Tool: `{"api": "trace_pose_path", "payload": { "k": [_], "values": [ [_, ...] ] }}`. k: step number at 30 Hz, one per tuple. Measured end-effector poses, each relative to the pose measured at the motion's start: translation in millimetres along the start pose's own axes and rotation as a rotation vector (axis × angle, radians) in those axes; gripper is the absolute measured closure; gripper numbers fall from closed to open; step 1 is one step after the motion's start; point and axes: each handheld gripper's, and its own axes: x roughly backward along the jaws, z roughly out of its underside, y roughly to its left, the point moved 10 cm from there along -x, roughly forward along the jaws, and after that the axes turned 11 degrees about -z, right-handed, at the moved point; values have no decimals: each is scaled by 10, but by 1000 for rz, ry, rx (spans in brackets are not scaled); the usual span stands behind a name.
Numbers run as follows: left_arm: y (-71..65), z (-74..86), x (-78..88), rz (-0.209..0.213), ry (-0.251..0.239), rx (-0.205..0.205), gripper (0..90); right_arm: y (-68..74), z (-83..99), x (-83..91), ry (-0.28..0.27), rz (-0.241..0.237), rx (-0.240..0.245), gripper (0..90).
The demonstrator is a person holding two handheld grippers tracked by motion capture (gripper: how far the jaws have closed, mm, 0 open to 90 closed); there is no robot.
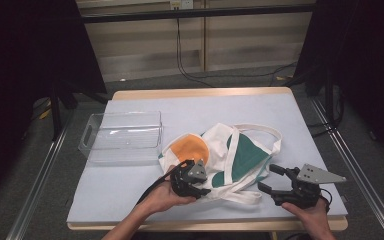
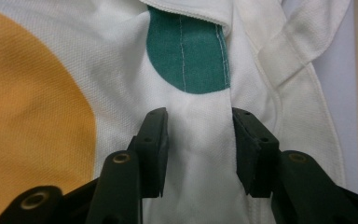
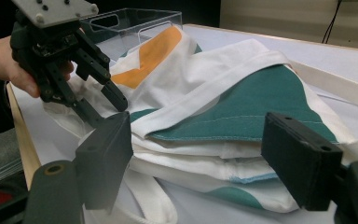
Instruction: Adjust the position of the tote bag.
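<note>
From where I stand, the white tote bag [image 1: 225,157], printed with an orange circle [image 1: 192,148] and green shapes, lies crumpled on the pale blue table [image 1: 130,195], a little toward five o'clock of its middle, its long straps looping out toward two o'clock. The clear plastic bin [image 1: 122,136] sits at about nine o'clock of the bag, apart from it and with nothing in it, so I would guess the bag is being flattened or folded to go in there. The left gripper [image 1: 192,182] is down on the bag's near-left corner, at roughly seven o'clock of the cloth; in the left gripper view its jaws stand partly apart with a ridge of white fabric [image 2: 200,154] rising between them, and the pads do not look to be pressing it yet, so I take it as lining up a pinch rather than holding. The right gripper [image 1: 275,181] waits at about four o'clock of the bag, just off its edge, jaws wide and empty; the right gripper view looks along the stacked folds [image 3: 205,158], which suggests it is placed to catch the near hem once the left side is secured. Both hands sit low near the table's front edge, at six o'clock, which keeps the cloth from dragging.
</note>
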Motion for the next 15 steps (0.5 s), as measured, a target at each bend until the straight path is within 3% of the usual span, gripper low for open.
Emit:
{"api": "trace_pose_path", "payload": {
  "k": [1, 4, 5, 8, 15],
  "values": [
    [5, -15, 9, 28, -22, 35, 626, 1, -3, -1, -3, 1, -6, 244],
    [40, -31, 45, 77, -47, 91, 666, -8, 3, -3, 0, -2, -3, 244],
    [31, -53, 58, 101, -72, 116, 717, -12, 4, -2, 2, -1, -3, 244],
    [44, -75, 113, 112, -88, 112, 850, -11, 4, -3, 2, 0, -11, 245],
    [74, -108, 148, 86, -93, 115, 871, -2, 6, -16, 5, -5, -4, 245]
  ]
}}
